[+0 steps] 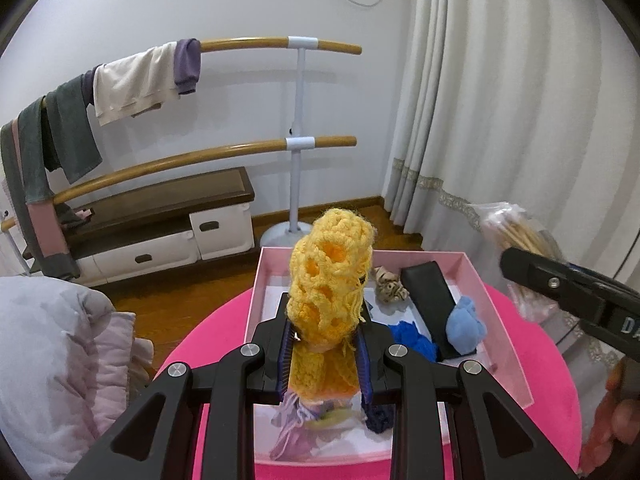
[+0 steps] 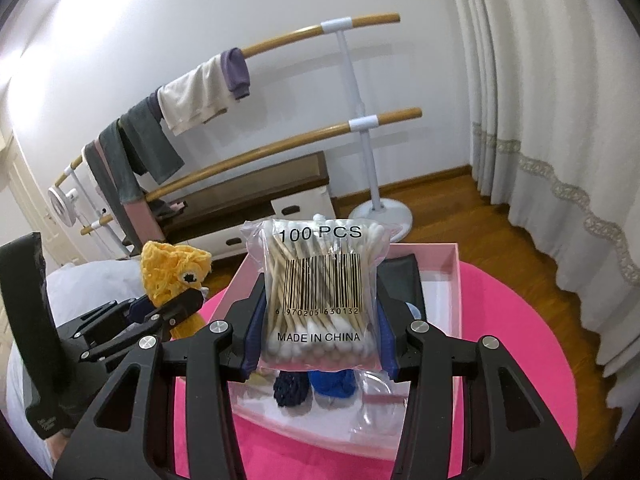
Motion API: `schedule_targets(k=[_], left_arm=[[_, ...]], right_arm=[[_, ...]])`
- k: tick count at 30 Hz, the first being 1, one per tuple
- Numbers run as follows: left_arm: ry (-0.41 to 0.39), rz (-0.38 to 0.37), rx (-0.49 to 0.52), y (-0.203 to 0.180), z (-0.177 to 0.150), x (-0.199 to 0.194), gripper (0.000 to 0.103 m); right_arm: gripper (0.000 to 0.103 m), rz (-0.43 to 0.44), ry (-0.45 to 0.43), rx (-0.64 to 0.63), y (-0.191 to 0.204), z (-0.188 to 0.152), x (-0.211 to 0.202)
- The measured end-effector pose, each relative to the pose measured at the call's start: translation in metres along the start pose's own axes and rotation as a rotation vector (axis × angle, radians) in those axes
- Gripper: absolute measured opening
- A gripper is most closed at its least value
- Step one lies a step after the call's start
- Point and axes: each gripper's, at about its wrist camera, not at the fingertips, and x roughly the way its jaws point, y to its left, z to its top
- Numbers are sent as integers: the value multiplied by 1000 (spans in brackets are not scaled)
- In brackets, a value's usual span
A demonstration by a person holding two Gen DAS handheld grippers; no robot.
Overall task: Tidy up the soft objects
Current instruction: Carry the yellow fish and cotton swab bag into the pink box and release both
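My left gripper (image 1: pixel 325 350) is shut on a yellow crocheted piece (image 1: pixel 330 280) that stands up between its blue pads, above the pink box (image 1: pixel 504 308). My right gripper (image 2: pixel 320 336) is shut on a clear bag of cotton swabs (image 2: pixel 320 280) printed "100 PCS", also held over the pink box (image 2: pixel 456 264). Inside the box lie a black case (image 1: pixel 430 296), a light blue soft item (image 1: pixel 466 328), a royal blue yarn item (image 1: pixel 412 340), a navy knitted item (image 2: pixel 291 389), a striped scrunchie (image 1: pixel 390 289) and a lilac piece (image 1: pixel 294 426). The right gripper (image 1: pixel 568 292) with its bag shows at the right of the left wrist view.
The box sits on a round bright pink surface (image 1: pixel 552 412). A grey-lilac quilt (image 1: pixel 60 360) lies at the left. Behind stand a two-bar wooden rail (image 1: pixel 298 144) hung with clothes, a low bench with white drawers (image 1: pixel 160 232), and white curtains (image 1: pixel 500 120) at the right.
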Motion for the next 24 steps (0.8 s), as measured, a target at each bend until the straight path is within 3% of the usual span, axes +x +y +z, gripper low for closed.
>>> schedule_targets(k=[15,17,20,22,24], left_arm=[[65,-17,11,-4,15,85,28],[80,-13,16,-5,17,96,34],[81,-4,23,-7,16,102,56],[64,9,23,-6,16,100,77],[45,17,17,-4,15,98,88]], right_arm=[[47,-8,110,33,-15,2,69],[53,-3,124,42,-18,1,76],[62,-7,134,60,-22,-1,82],[79,-9,128,79,-26,-4,80],[87,-10,123,83,-27,-5,77]])
